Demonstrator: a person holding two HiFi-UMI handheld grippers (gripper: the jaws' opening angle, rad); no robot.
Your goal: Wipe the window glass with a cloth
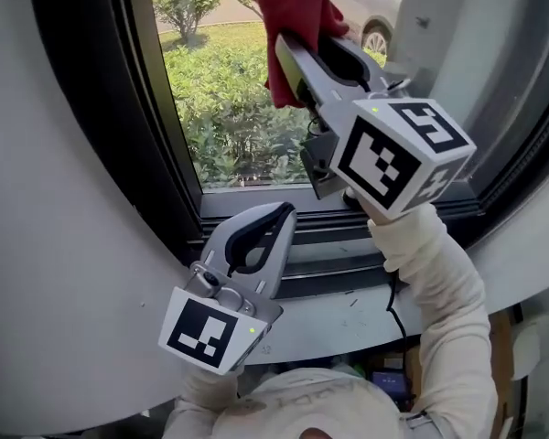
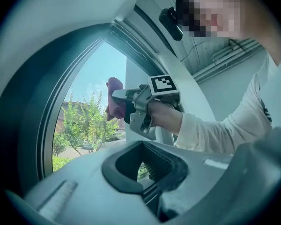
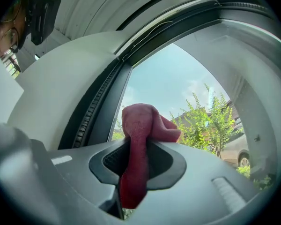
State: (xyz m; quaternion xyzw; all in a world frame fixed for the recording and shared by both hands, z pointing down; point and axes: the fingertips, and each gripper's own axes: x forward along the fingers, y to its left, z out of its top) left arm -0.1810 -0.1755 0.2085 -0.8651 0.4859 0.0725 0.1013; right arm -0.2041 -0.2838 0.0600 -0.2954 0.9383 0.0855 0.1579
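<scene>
Right gripper (image 3: 136, 165) jaws are clamped on the red cloth (image 3: 139, 123), bunched up at the window glass (image 1: 224, 99), top centre of the head view. Lower left, the left gripper (image 1: 276, 213) has its jaws together, empty, over the sill (image 1: 348, 314).
</scene>
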